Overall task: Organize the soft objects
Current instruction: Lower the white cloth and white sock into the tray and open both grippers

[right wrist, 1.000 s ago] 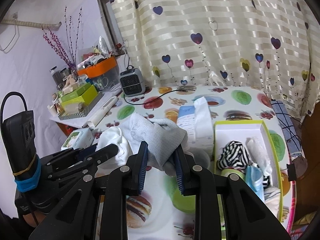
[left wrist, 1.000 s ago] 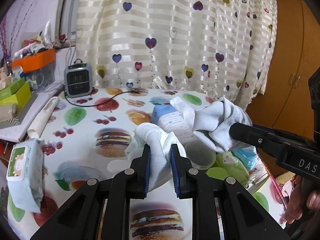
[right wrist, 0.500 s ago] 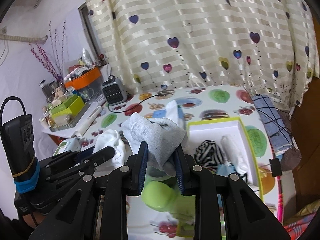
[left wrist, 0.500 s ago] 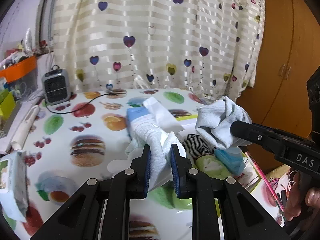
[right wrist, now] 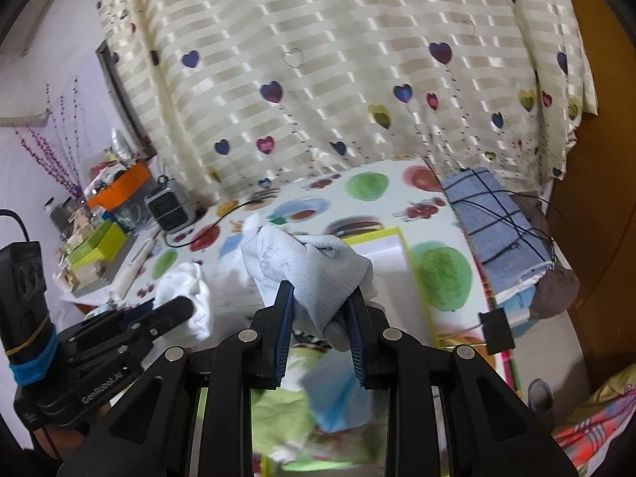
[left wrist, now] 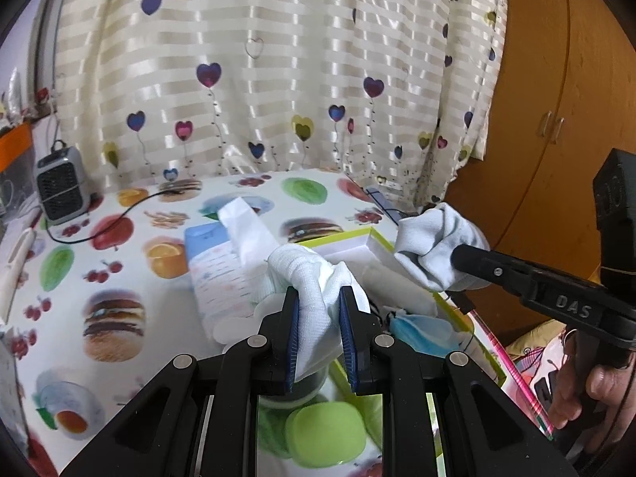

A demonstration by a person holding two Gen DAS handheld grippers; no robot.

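left gripper [left wrist: 318, 310]: clamped on white sock [left wrist: 314, 278]
right gripper [right wrist: 320, 314]: pinching grey sock [right wrist: 314, 266]
box [left wrist: 397, 254]: contents largely hidden, blurred

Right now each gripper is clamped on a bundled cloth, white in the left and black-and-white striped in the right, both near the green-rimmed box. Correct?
Not quite. The right gripper is clamped on a plain grey cloth, not a striped one, as the right wrist view shows. The rest holds: the left gripper is shut on the white cloth, both near the green-rimmed box.
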